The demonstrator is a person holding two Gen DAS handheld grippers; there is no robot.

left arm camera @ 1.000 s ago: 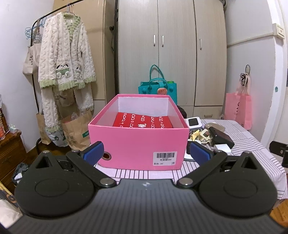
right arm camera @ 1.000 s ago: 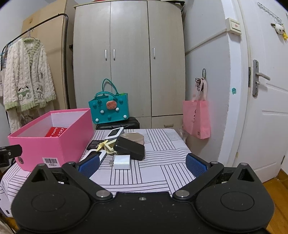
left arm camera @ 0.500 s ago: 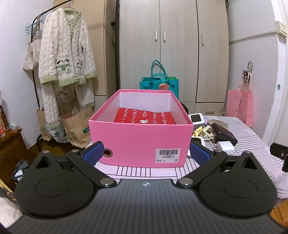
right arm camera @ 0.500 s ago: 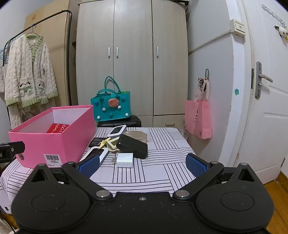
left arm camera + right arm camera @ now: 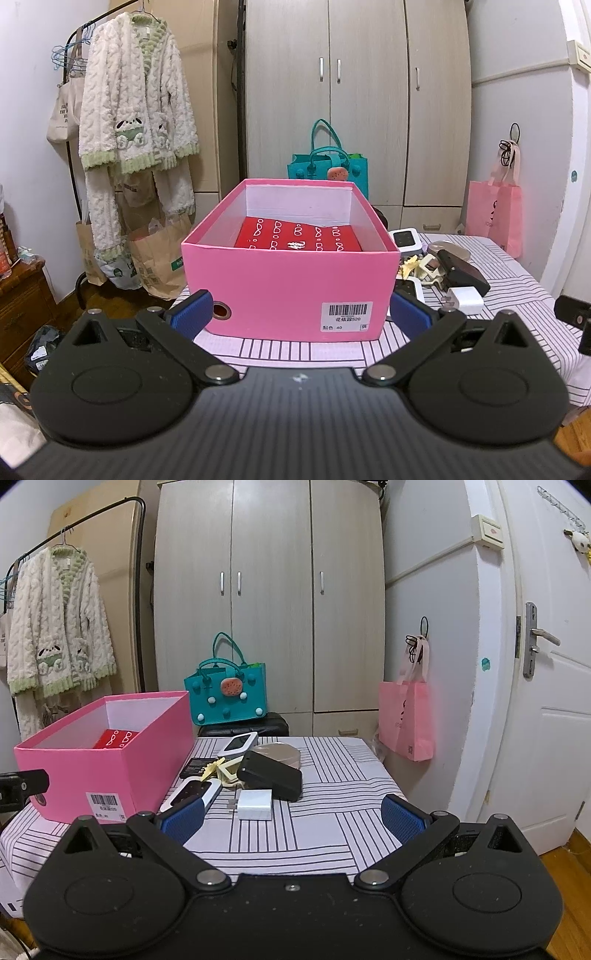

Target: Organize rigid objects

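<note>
Both grippers empty, clutter waiting beside the pink box (image 5: pixel 110 771)

My right gripper (image 5: pixel 291 818) hangs spread wide, touching nothing; my left gripper (image 5: pixel 301 314) likewise, facing the box; the white charger (image 5: pixel 255 804), black case (image 5: pixel 269 775) and phone (image 5: pixel 194 792) crowd together on the striped table (image 5: pixel 314 834); grabbing one may, I judge, nudge its neighbours.
</note>
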